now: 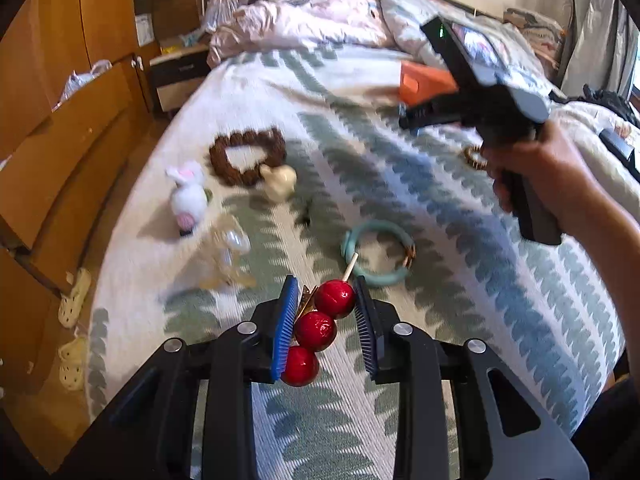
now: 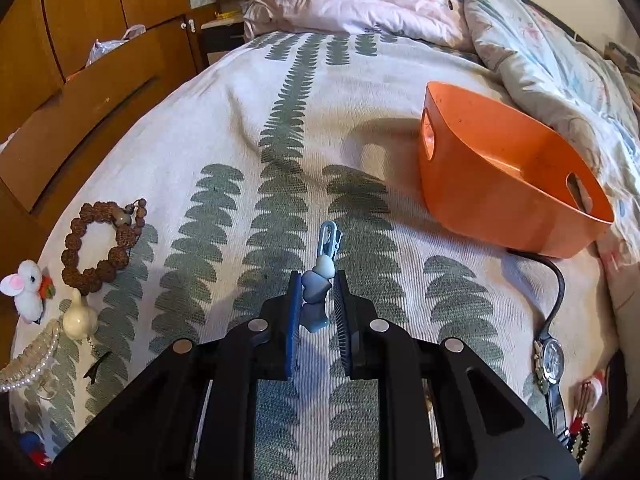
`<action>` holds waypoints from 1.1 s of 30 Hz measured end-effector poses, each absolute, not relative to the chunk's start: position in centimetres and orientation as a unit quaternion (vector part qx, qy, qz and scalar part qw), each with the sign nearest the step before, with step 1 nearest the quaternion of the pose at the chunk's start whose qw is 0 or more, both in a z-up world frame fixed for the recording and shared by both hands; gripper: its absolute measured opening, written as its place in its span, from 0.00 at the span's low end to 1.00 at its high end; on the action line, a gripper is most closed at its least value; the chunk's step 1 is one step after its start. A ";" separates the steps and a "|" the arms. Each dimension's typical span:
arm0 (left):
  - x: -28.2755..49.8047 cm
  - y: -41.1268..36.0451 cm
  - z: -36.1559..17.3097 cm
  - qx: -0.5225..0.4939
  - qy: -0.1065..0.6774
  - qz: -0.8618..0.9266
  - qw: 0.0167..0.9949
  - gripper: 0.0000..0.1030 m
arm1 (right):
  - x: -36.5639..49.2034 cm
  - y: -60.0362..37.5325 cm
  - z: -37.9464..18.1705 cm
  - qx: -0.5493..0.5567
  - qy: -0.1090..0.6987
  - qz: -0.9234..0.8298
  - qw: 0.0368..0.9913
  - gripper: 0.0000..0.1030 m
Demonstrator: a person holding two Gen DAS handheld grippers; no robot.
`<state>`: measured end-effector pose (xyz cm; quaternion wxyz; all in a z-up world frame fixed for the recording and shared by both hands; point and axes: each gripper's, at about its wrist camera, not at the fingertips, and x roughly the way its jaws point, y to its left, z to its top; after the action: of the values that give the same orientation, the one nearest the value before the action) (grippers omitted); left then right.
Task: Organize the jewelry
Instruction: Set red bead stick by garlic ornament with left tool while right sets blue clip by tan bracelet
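Left gripper (image 1: 326, 318) closed on a hair clip of three glossy red balls (image 1: 316, 330) skewered candied-fruit style, pale stick tip protruding forward, gold clasp against the left pad; held clear of the leaf-patterned bedspread (image 1: 460, 216), presumably for carrying to a container. Right gripper (image 2: 318, 312) clamped on a blue heart-shaped hair clip (image 2: 316, 292), metal clasp pointing ahead, raised above the bedspread and aimed toward the orange basket (image 2: 492, 184) ahead and to the right, the likely drop-off. Unsorted at left: brown bead bracelet (image 2: 100, 240), plush bunny clip (image 2: 26, 288). At right, near the basket: wristwatch (image 2: 550, 360). Teal bangle (image 1: 378, 252) just beyond the red clip.
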<state>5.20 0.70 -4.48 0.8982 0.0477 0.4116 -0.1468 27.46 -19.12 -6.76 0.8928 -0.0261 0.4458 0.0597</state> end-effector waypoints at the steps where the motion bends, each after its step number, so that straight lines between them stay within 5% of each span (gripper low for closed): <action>1: 5.3 0.8 -3.9 0.046 0.404 -0.148 0.901 0.29 | 27.5 -19.2 -6.6 -0.023 0.444 0.061 0.894 0.17; 12: 13.2 -0.4 -0.3 0.024 0.394 -0.143 0.908 0.29 | 27.6 -19.7 -6.5 -0.012 0.444 0.068 0.893 0.17; 33: 24.9 -7.6 -7.4 0.023 0.499 -0.104 0.860 0.29 | 27.9 -21.4 -8.6 0.002 0.479 0.064 0.875 0.18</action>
<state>24.93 -7.64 -7.37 0.8600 0.0232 0.4990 -0.1043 27.91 -21.39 -8.60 0.8754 0.0015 0.4793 0.0636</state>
